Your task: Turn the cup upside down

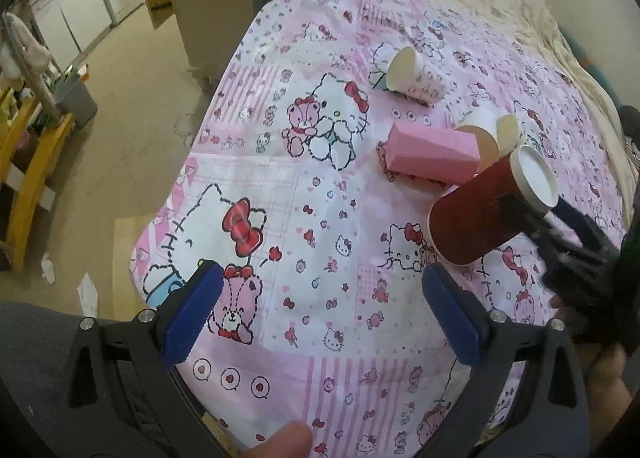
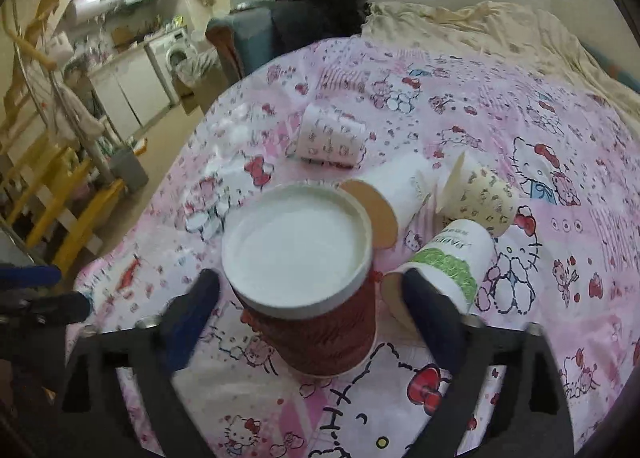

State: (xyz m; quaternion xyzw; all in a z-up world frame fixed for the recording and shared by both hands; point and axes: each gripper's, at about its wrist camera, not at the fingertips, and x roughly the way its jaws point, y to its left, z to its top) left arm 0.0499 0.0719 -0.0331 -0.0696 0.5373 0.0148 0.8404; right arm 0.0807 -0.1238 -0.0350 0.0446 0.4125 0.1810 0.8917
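A dark red paper cup (image 2: 320, 326) stands upside down on the Hello Kitty cloth (image 2: 440, 97), its white base up. My right gripper (image 2: 312, 298) is open, its fingers on either side of the cup and apart from it. In the left wrist view the same red cup (image 1: 476, 213) appears tilted at the right, with the right gripper (image 1: 560, 225) blurred behind it. My left gripper (image 1: 320, 298) is open and empty above the cloth, left of the cup.
Several paper cups lie on their sides: a patterned white one (image 1: 416, 75), a white one (image 2: 396, 193), a cream one (image 2: 480, 193), a green-banded one (image 2: 448, 270). A pink box (image 1: 432, 151) lies beside them. The table edge drops at left to the floor (image 1: 120, 129).
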